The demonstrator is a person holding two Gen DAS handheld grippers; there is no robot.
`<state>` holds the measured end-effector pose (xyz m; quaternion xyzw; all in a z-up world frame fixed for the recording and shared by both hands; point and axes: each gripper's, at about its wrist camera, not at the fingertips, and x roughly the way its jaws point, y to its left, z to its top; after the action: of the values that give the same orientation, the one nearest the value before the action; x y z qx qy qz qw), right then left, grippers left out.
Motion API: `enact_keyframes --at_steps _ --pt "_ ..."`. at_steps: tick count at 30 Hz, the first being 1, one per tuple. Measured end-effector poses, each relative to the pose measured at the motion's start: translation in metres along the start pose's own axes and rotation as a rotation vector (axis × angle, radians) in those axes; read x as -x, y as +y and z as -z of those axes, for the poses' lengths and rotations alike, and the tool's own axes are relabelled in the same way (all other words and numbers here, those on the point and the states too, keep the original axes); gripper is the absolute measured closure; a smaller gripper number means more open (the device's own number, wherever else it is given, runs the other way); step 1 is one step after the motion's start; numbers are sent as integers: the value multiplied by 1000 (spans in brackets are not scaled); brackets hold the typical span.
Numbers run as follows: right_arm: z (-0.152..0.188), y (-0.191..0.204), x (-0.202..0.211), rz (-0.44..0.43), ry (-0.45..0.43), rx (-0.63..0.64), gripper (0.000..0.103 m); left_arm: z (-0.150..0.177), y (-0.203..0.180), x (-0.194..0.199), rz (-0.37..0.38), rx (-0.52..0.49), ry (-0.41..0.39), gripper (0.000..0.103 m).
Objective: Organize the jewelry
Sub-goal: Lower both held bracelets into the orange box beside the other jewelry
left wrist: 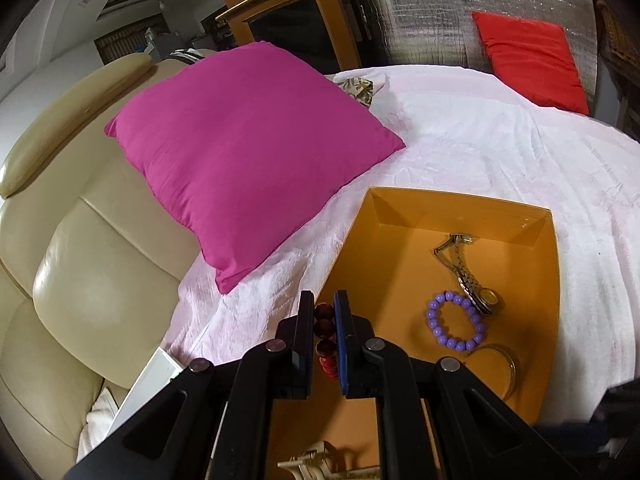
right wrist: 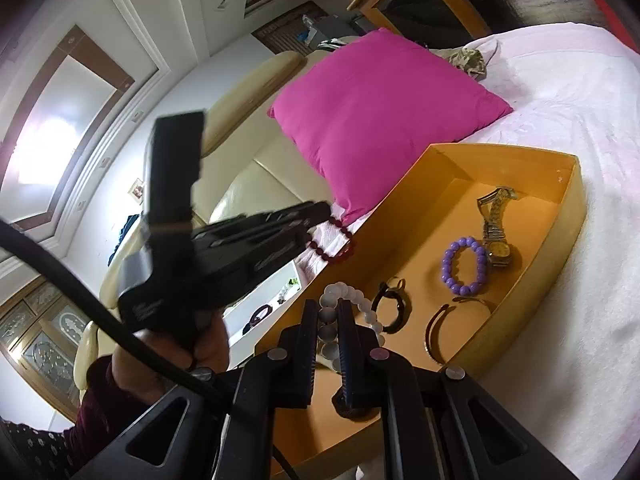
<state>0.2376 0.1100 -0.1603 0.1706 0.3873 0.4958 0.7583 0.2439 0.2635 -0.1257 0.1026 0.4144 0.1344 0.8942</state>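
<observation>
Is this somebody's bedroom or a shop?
Most likely a bedroom at home, not a shop. There is a bed with a white blanket, a pink pillow resting against a padded cream headboard, and a wooden cabinet behind.

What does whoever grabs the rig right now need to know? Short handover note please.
Left gripper: shut on the dark red bead bracelet, held at the orange box left edge.
Right gripper: shut on the white bead bracelet, over the box's near end.
Already in the box: watch, purple bead bracelet, gold bangle, black bracelet.
Left: set both held bracelets down inside.
</observation>
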Motion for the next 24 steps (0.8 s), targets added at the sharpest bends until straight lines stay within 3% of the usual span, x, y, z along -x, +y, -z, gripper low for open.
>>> enact_keyframes --at_steps 24 --pt "18 8 -14 -18 62 35 92 -18 -20 -41 -39 -71 48 93"
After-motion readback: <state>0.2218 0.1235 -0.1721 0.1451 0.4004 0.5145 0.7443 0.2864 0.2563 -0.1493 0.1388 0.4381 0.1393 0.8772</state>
